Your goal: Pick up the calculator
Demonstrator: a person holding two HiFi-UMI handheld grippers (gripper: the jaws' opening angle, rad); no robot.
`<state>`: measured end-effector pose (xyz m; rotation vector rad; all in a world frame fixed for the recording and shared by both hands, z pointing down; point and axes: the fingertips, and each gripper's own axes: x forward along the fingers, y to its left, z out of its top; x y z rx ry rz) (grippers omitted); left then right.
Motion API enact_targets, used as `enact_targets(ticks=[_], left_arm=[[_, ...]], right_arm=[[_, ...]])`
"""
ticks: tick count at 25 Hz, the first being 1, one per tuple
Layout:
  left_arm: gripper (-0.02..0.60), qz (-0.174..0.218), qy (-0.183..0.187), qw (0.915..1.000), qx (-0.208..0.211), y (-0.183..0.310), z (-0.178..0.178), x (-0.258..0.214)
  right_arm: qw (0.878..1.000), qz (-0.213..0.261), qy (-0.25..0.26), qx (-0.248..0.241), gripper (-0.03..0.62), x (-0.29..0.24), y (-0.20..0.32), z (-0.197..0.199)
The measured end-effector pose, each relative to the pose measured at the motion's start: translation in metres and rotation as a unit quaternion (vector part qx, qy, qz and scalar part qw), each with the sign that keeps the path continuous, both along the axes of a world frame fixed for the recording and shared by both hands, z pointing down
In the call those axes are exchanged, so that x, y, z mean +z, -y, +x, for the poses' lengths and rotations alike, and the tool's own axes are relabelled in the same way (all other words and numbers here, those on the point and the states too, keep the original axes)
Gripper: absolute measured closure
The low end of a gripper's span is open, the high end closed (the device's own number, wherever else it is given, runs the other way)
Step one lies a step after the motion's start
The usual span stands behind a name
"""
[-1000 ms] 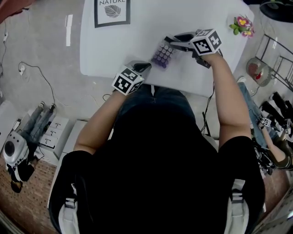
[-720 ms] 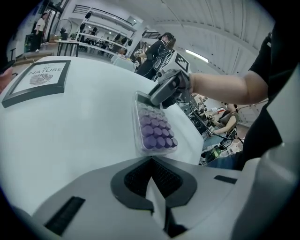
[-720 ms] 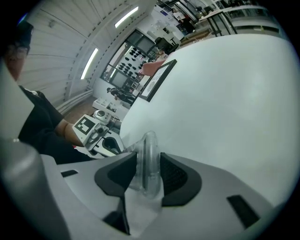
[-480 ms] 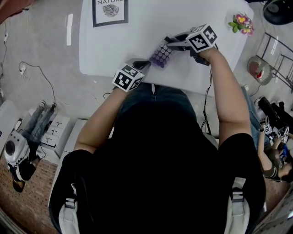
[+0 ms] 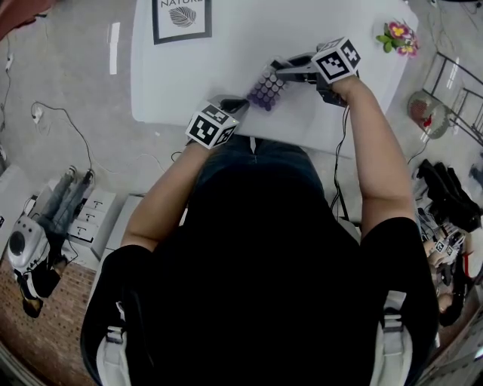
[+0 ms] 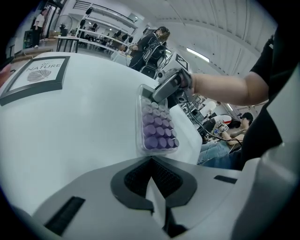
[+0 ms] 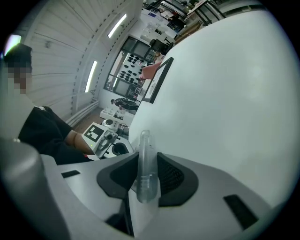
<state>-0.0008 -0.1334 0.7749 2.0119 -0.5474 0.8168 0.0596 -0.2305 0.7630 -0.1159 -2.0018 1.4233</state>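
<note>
The calculator (image 5: 266,89), a clear case with purple keys, lies on the white table (image 5: 226,68) close to its near edge. My right gripper (image 5: 279,69) grips its far end. In the right gripper view the clear edge of the calculator (image 7: 144,164) stands upright between the dark pads (image 7: 171,178), which have just been closing on it. My left gripper (image 5: 235,105) rests at the table's near edge, just left of the calculator (image 6: 157,126), with its jaws shut and nothing in them.
A framed "NATURE" print (image 5: 181,19) lies at the table's far left. A small bunch of flowers (image 5: 398,39) sits at the far right corner. Boxes and cables lie on the floor to the left (image 5: 83,215).
The right gripper's marker cube has tilted slightly while it stays at the calculator's far end. The left gripper and the calculator have not moved.
</note>
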Motion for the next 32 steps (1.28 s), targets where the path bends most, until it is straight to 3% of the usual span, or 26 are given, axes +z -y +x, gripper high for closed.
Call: enact_targets(ticks=[9,32], left_arm=[[0.563,-0.006,-0.007,0.9999,0.008,-0.004,-0.001,-0.002],[0.563,0.045,0.009,0.9982,0.040,0.024,-0.010,-0.042]], right_arm=[[1.000,-0.012,0.021,0.019,0.484,-0.011,-0.001,-0.003],[0.995,0.026,0.055,0.073,0.484,-0.067,0.010,0.019]])
